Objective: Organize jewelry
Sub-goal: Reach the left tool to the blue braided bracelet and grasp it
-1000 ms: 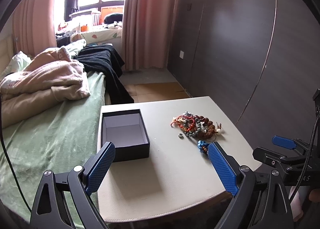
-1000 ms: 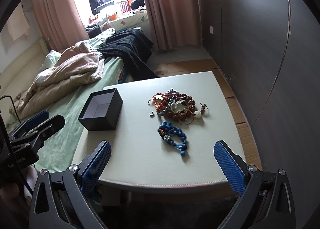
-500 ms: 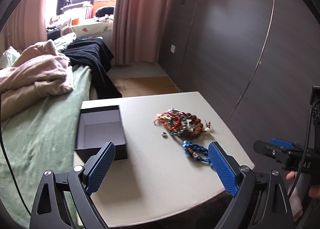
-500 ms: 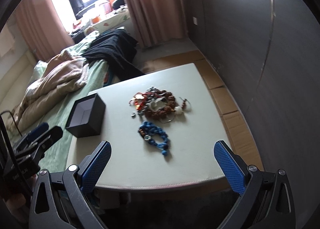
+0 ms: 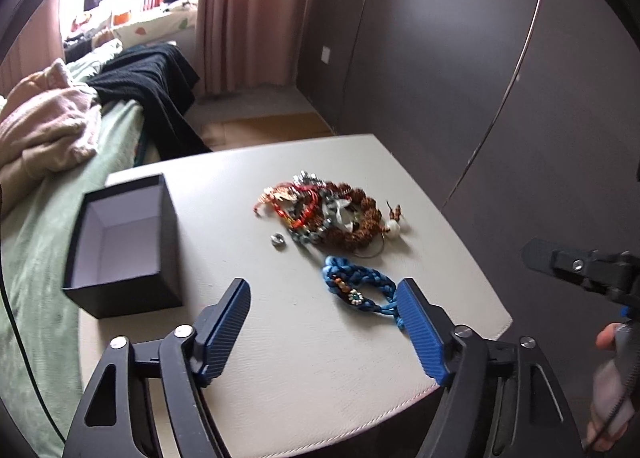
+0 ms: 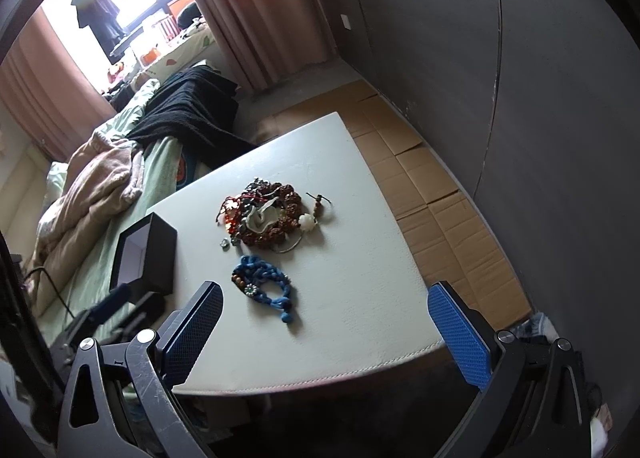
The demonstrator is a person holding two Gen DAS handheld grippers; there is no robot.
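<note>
Jewelry [image 5: 332, 214] lies in a tangled heap toward the far middle of the pale table [image 5: 280, 378] in the left wrist view: red and orange beads, knobbly brown seed beads, a white bead at the right edge, and a small metal ring [image 5: 277, 239] just beside the heap. Nearer the camera, apart from the heap, sits a blue braided bracelet [image 5: 360, 290], its tail end just beside the right-hand pad. An open black box [image 5: 124, 250] stands at the table's left edge, nothing visible inside it. The left gripper [image 5: 324, 332] hangs over the near table with its jaws closing and nothing between them. In the right wrist view, the right gripper [image 6: 326, 332] hovers above the table's near edge, jaws spread wide and empty, with the same bracelet [image 6: 264, 286] ahead and the heap [image 6: 268, 214] beyond it. These pieces look light and limp; the braided cord should be soft and easy to pinch across its thick middle, whereas the bead strands would likely drag tangled neighbours along, so the separate bracelet seems the cleaner first pick.
</note>
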